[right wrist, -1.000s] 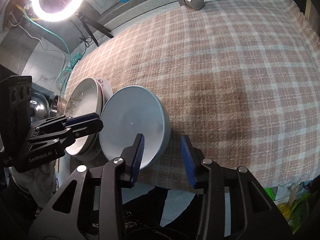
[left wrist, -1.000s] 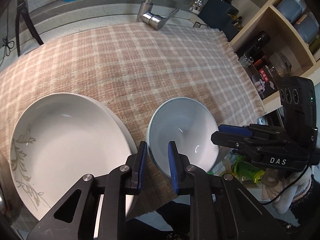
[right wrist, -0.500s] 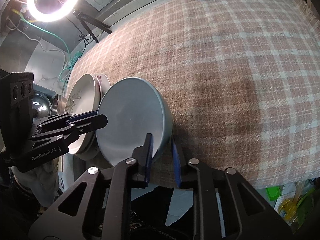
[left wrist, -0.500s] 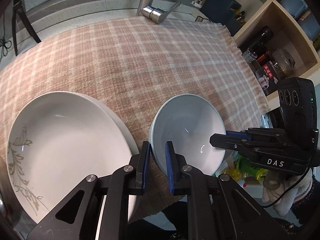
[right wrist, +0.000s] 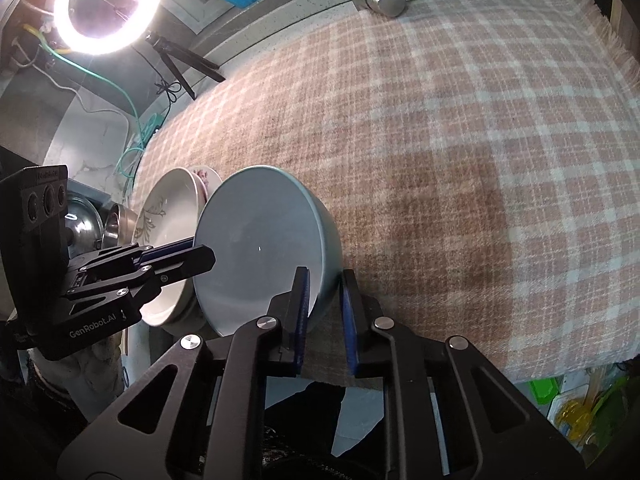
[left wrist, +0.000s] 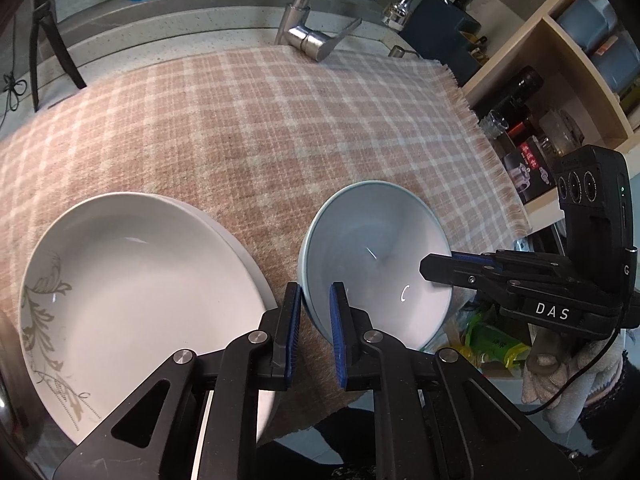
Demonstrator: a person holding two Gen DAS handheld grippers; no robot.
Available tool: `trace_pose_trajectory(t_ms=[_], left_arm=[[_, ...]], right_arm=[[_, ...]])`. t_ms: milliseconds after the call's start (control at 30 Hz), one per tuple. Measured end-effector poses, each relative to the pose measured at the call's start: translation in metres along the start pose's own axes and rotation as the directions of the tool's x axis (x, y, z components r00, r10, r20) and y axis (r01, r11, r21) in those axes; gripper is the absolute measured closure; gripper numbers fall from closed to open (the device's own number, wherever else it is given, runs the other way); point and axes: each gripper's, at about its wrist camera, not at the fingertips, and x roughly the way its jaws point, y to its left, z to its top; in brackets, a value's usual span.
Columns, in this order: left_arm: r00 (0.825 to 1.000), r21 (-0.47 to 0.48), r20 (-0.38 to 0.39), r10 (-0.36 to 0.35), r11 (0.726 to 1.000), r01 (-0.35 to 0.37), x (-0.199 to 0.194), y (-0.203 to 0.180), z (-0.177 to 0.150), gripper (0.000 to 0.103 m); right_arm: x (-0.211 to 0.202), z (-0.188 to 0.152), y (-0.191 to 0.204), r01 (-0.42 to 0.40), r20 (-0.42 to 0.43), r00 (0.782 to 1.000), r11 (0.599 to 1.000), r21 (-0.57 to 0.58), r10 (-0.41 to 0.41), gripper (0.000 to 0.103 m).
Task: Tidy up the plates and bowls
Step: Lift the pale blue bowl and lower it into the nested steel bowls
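Checked cloth [left wrist: 280,120] edge — both grippers clamp bowl [left wrist: 372,248] rim.

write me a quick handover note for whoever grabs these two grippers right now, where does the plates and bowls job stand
Left gripper: shut on the near-left rim of the pale blue bowl.
Right gripper: shut on the opposite rim of the same bowl; its jaws have just closed there.
The bowl is pinched from both sides near the front edge of the checked cloth; I cannot tell if it is lifted yet.
The white plate with the leaf pattern sits just left of the bowl, on top of another dish; a flowered dish peeks out behind.
Done: two-handed grip on the bowl.
Left: move and place the bowl, probably with the stack; keep both grips even.
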Motion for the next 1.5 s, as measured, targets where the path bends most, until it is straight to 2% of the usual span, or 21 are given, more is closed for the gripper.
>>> trace_pose_trajectory(t_ms=[333,733,1067,1500], left_arm=[[0.997,-0.047,0.078,-0.002,0.999,0.005,-0.035,0.018,0.003,0.09],[0.983,-0.165,0.18,0.042,0.986,-0.012,-0.085,0.065,-0.012,0.09],[0.966,-0.273,0.24,0.1,0.961,-0.032,-0.126,0.113,-0.038,0.09],[0.948,-0.382,0.271,0.166,0.923,-0.052,-0.163,0.163,-0.072,0.09]], right_arm=[[-0.009,0.021,0.037,-0.009,0.028,1.0,0.997,-0.076,0.011,0.087],[-0.001,0.048,0.111,-0.055,0.029,0.998,0.976,-0.211,0.063,0.088],[0.024,0.056,0.18,-0.102,-0.002,0.994,0.942,-0.319,0.107,0.087],[0.06,0.056,0.253,-0.166,-0.057,0.986,0.904,-0.394,0.157,0.087]])
